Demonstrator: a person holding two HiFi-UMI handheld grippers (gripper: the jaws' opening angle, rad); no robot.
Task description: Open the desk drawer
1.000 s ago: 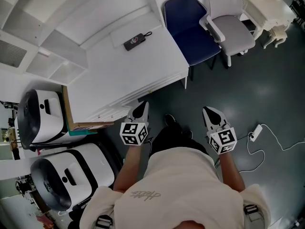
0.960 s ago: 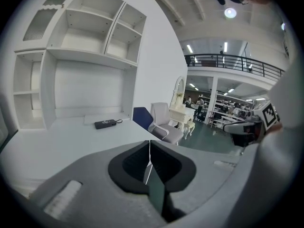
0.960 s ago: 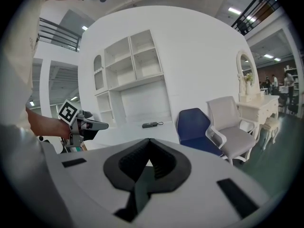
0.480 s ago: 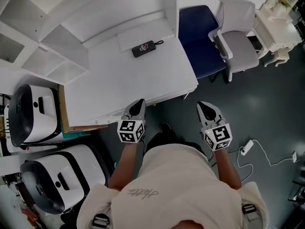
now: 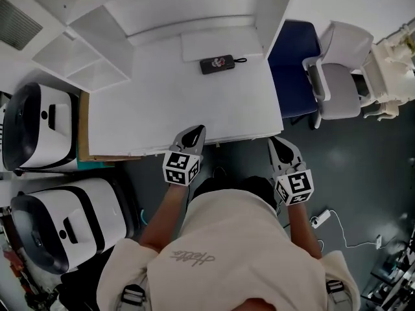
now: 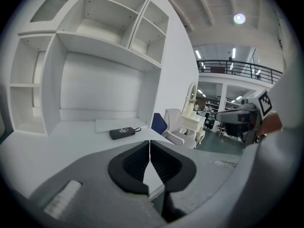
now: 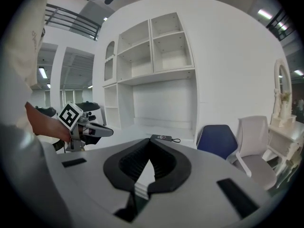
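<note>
Both of my tongs are shut tip to tip with nothing in them. The left tongs (image 5: 196, 129) hover right at the front edge of the desk (image 5: 181, 102), and the right tongs (image 5: 277, 142) hang just off that same edge, near the right corner.

The drawer (image 5: 235, 138), as far as I can tell, is the thin white strip under the desk's front lip, straight ahead of me between the two tongs. I can't make out a handle or knob from any view. My guess is it's a stiff, painted panel, fairly slick, so pinching the flat face won't work. I'd open the jaws and hook a lip or the underside near the middle so it doesn't rack sideways. It probably slides easy unless it's loaded.

Room-wise, pulling it means it comes straight at my legs, so I'll likely need to back up. The blue chair (image 5: 295, 57) sits just beside the desk's right end, and the white machines (image 5: 39, 125) crowd the left side. The little black gadget (image 5: 217, 64) sits well back on top, out of the way.
</note>
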